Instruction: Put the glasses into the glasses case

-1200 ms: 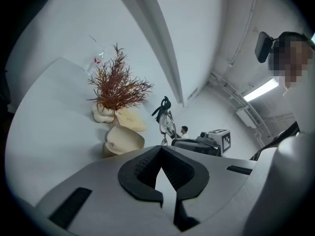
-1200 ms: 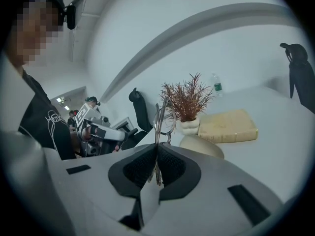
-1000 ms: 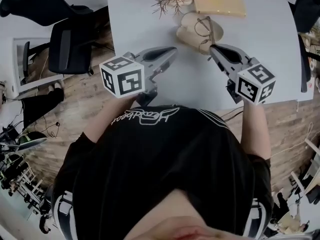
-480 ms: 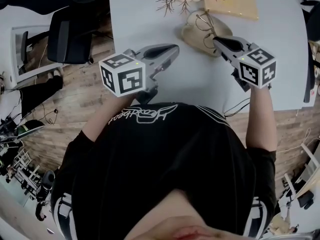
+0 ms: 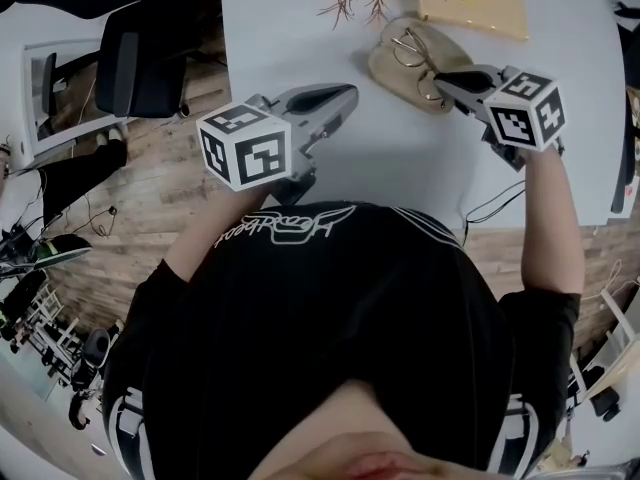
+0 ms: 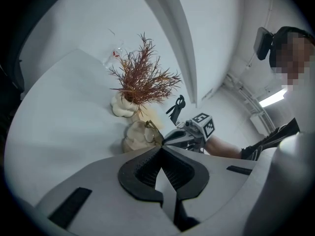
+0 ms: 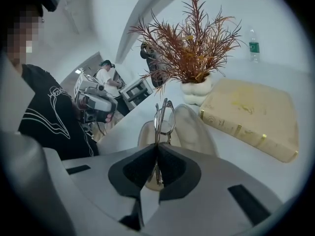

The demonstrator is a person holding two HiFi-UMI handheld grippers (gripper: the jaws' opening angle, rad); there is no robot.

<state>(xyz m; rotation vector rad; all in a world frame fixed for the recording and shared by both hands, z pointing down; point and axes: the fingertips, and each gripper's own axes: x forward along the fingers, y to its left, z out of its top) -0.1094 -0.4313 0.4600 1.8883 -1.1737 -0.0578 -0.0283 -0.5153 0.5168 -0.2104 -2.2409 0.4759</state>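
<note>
Since the thin gold wire-rimmed glasses (image 7: 164,118) are pinched in my right gripper (image 7: 157,157), its jaws closed on the frame, the coming move turns on one relation. The open beige clamshell glasses case (image 7: 193,128) lies directly beyond and below those jaws, at the far right of the white surface (image 5: 290,38). The glasses stand on edge, their long axis running straight away from the gripper and roughly along the case's hollow. I judge a short lowering is what the task needs next.

The right hand is plainly the nearer one. My left gripper (image 5: 348,95) hangs well apart to the left, jaws together on nothing.

The right gripper view shows the grip, but not whether the frame touches the case. The head view shows the glasses lying over the case's outline.

Farther off stand a dried reddish plant (image 7: 189,48) in a white knobbly vase (image 7: 197,90) and a pale yellow book (image 7: 251,119).
</note>
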